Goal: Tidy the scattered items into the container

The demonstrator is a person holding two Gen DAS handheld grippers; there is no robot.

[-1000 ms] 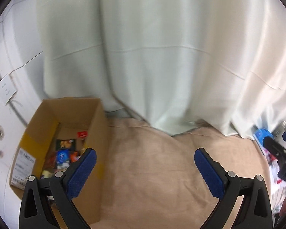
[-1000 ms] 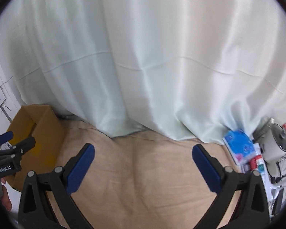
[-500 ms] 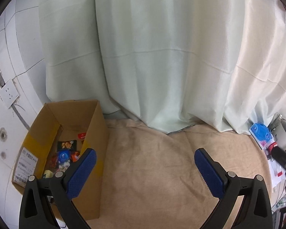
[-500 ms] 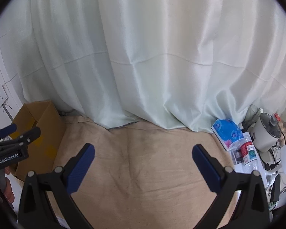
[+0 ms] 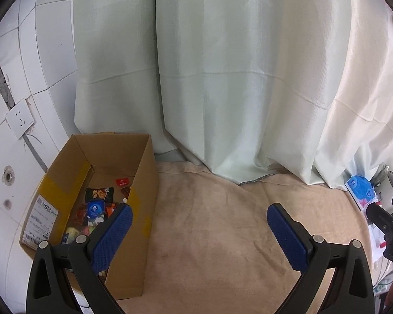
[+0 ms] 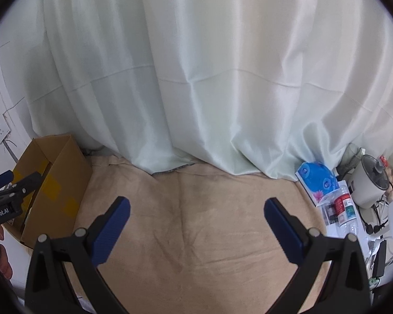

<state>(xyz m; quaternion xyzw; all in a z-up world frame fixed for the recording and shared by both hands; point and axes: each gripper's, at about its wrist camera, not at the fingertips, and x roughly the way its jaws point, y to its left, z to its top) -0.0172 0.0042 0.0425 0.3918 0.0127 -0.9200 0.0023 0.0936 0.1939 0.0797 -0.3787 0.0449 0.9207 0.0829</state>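
Both tongs, left gripper (image 5: 199,219) and right gripper (image 6: 196,213), gaped wide, empty | cardboard box (image 5: 144,180) far left held snack packets (image 5: 95,209) | cloth (image 5: 217,222) bare | we judged tidying done; withdraw clear of box.

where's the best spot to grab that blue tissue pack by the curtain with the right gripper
Probably its two long edges. The blue tissue pack lies flat past the right end of the beige cloth, its far end against the curtain and a bottle at its near corner. So bring the open right gripper down from above, fingers spanning its width.
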